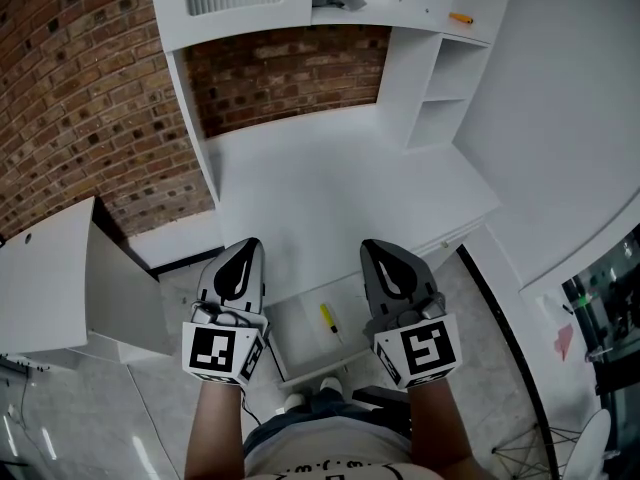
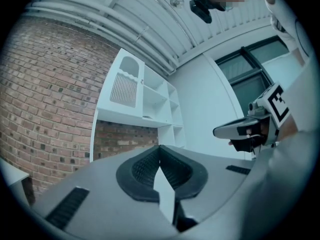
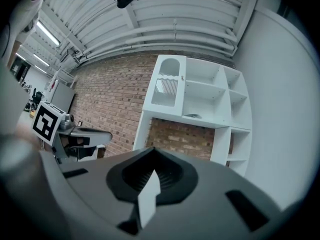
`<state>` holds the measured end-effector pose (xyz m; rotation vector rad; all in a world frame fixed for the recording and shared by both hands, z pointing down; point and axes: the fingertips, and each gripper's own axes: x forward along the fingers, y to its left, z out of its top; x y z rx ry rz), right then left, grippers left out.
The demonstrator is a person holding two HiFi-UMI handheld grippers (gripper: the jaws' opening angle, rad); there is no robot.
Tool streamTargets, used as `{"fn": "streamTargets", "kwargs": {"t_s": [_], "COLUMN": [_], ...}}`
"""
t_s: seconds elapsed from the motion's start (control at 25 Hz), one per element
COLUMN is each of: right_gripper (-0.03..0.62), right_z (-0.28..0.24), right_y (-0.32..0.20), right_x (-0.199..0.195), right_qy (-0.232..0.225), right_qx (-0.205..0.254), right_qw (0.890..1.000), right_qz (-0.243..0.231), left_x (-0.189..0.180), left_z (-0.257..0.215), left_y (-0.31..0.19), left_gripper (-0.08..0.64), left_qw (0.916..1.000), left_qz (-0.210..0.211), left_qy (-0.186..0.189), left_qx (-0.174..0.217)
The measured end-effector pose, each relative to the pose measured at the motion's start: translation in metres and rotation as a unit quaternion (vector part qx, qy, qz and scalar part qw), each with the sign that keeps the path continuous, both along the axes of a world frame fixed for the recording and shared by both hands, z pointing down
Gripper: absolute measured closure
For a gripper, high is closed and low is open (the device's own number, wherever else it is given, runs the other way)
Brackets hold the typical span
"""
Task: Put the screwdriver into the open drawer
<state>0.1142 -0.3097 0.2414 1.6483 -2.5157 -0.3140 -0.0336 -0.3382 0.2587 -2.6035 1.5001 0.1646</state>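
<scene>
In the head view a screwdriver (image 1: pixel 327 317) with a yellow handle lies inside the open white drawer (image 1: pixel 296 324) under the desk's front edge. My left gripper (image 1: pixel 250 244) hangs over the drawer's left side and my right gripper (image 1: pixel 375 247) over its right side. Both point toward the desk, their jaws closed together with nothing between them. Neither touches the screwdriver. In the left gripper view the left gripper (image 2: pixel 159 147) is shut and empty, with the right gripper (image 2: pixel 245 130) beside it. The right gripper view shows the right gripper (image 3: pixel 152 149) shut and empty too.
A white desk (image 1: pixel 330 178) with a shelf unit (image 1: pixel 440 78) stands against a brick wall (image 1: pixel 80 98). An orange item (image 1: pixel 460 17) and a grey object (image 1: pixel 338 0) lie on the shelves. A white cabinet (image 1: pixel 50 278) stands at the left. My shoes (image 1: pixel 310 398) are below the drawer.
</scene>
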Motion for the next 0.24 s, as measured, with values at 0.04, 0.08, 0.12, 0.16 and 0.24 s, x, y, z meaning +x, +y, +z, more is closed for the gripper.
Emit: {"fn": "streamTargets", "kwargs": {"t_s": [0.04,0.08,0.12,0.16,0.24], "right_gripper": [0.584,0.584,0.584,0.584,0.584], "right_z": [-0.002,-0.002,-0.003,-0.003,-0.004], "right_y": [0.002,0.004,0.005,0.007,0.011], "right_x": [-0.001,-0.001,-0.002,-0.002,-0.004], "right_qy": [0.000,-0.001,-0.001,-0.002,-0.003], "right_qx": [0.002,0.003,0.003,0.004,0.005], "right_qw": [1.000,1.000,1.000,1.000,1.000], "right_qz": [-0.001,-0.001,-0.001,-0.001,-0.002], "left_x": [0.001,0.001,0.002,0.002,0.002], "left_z": [-0.003,-0.006,-0.008,-0.010,-0.013], "left_y": [0.003,0.006,0.009,0.011,0.016], "left_gripper": [0.548,0.548,0.548,0.548,0.548], "left_qw": [1.0000,0.9999,0.9999,0.9998,0.9996], "left_qz": [0.002,0.004,0.005,0.006,0.007], "left_qy": [0.004,0.006,0.007,0.006,0.005], "left_qx": [0.005,0.010,0.014,0.018,0.026]}}
